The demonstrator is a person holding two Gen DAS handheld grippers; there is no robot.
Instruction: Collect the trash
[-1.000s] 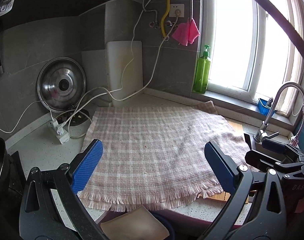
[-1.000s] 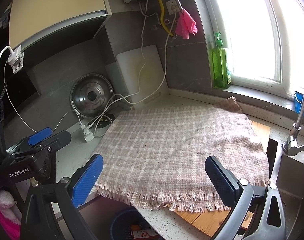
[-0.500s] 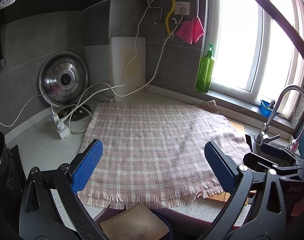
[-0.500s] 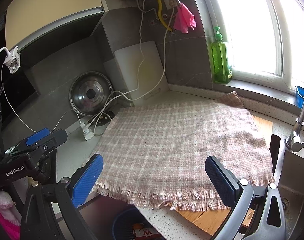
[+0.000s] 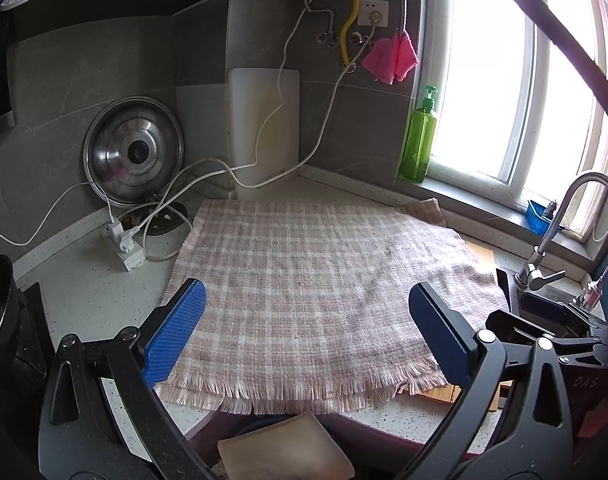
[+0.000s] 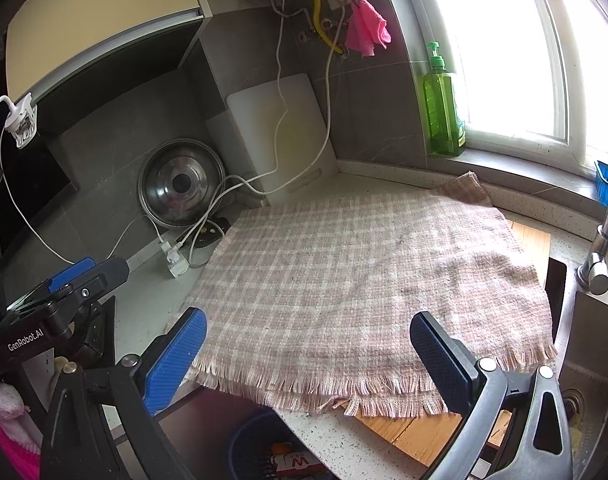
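Observation:
A pink checked cloth lies spread on the counter, also in the right wrist view; no loose trash shows on it. Below the counter edge stands a blue bin with wrappers inside; in the left wrist view a tan flat piece lies on top of the bin. My left gripper is open and empty above the cloth's front edge. My right gripper is open and empty over the cloth's fringe. The left gripper also shows at the left of the right wrist view.
A pot lid and a white cutting board lean on the back wall. A power strip with cables lies at left. A green soap bottle stands on the sill. A faucet and sink are at right. A wooden board lies under the cloth.
Both grippers have pulled back and risen slightly; the view has shifted so the cloth sits lower and farther. Both stay open and empty.

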